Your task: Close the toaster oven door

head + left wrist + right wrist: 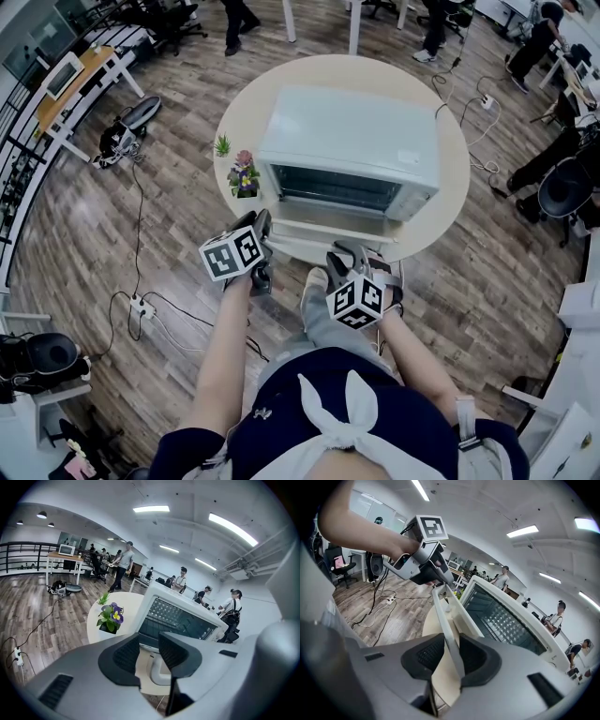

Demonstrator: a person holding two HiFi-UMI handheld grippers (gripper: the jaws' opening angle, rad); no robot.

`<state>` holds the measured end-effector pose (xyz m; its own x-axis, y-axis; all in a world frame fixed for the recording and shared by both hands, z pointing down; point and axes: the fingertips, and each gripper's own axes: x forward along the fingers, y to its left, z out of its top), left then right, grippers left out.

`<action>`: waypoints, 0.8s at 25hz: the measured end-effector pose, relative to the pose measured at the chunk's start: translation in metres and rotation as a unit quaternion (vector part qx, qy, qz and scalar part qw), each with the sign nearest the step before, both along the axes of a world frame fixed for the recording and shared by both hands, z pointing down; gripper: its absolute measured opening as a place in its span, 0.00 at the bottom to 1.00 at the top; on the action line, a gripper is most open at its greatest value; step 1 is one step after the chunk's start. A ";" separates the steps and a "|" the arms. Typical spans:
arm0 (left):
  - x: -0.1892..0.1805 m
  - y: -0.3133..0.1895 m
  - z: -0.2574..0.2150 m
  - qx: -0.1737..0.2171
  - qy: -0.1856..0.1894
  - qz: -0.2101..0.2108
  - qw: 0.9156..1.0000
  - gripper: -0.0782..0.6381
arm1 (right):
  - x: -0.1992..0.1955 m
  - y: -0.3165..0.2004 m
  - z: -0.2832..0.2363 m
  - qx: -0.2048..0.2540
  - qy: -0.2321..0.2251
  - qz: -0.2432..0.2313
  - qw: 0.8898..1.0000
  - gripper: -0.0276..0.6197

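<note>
Together, two grippers meet at one open door.
We see one toaster oven (352,141) on one round table (244,112), its single door (328,230) dropped open toward us at the table's near edge. Our right gripper (451,656) is clamped on the door's one handle bar (443,606), which runs straight through between its pads. Our left gripper (149,648) sits at the bar's other end with jaws parted. The handle's curved end shows in the gap, clear of the left pad, so we count it as released. Two small plants stand by the oven's left side: one potted flower (244,175) and one green sprig (222,145).
</note>
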<state>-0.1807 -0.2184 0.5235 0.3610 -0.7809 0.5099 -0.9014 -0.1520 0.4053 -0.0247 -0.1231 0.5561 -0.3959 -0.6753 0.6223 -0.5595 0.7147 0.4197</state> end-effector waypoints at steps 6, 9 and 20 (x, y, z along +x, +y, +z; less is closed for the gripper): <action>0.002 -0.003 -0.002 0.002 0.008 0.003 1.000 0.28 | 0.001 -0.003 -0.003 0.005 0.000 0.000 1.000 0.21; 0.003 -0.005 -0.005 0.000 0.004 0.010 1.000 0.28 | 0.001 -0.004 -0.005 0.008 0.000 0.000 1.000 0.21; -0.015 -0.019 -0.025 0.028 -0.010 -0.014 0.999 0.25 | 0.000 -0.005 -0.007 0.009 -0.004 -0.003 1.000 0.21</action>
